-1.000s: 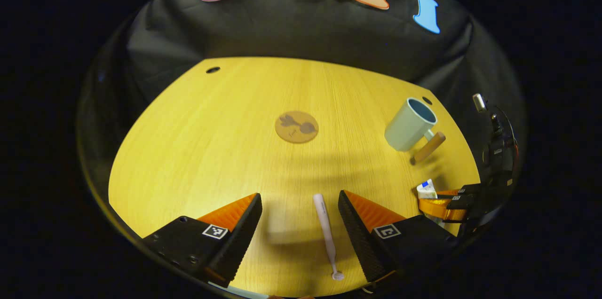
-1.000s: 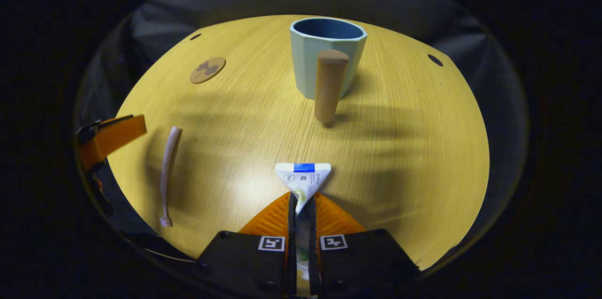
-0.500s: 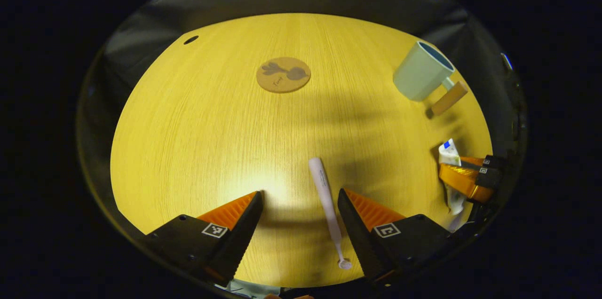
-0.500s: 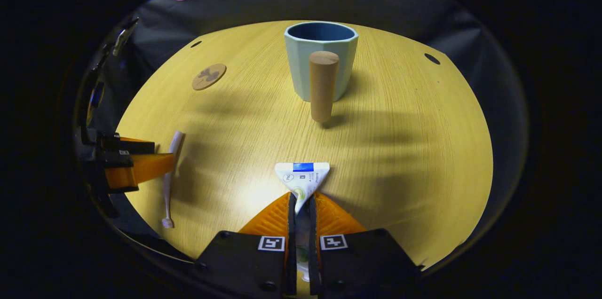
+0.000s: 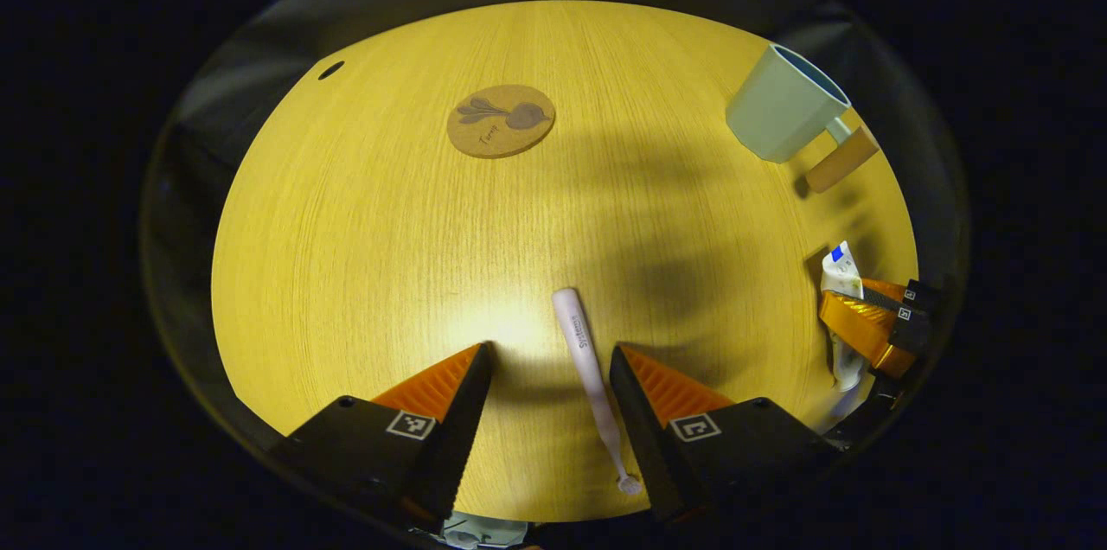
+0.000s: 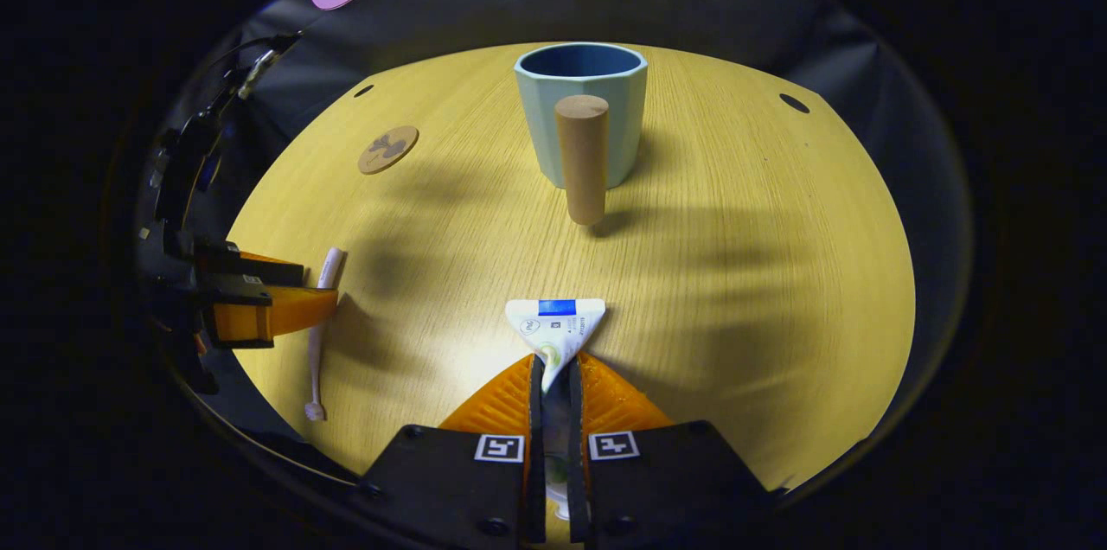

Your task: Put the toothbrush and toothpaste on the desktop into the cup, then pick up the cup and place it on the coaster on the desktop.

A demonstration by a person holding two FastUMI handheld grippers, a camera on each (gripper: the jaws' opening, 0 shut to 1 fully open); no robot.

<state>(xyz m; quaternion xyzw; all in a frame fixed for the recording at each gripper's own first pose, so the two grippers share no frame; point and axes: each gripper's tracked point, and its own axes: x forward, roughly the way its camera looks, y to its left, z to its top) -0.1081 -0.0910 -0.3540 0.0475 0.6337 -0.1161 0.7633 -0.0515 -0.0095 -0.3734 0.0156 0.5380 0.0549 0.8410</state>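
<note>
The left claw (image 5: 547, 360) sits low over the worktop with its two ribbed wedge fingers spread wide apart, nothing pressed between them; in the right gripper view it shows at nine o'clock, fingers pointing across the frame. The right claw (image 6: 553, 370) has its fingers drawn almost together, both pressing on the thin white toothpaste tube (image 6: 555, 327) between them, and in the left gripper view it appears at about four o'clock.

The coaster (image 5: 501, 120) bears what may read "Turnip".
</note>
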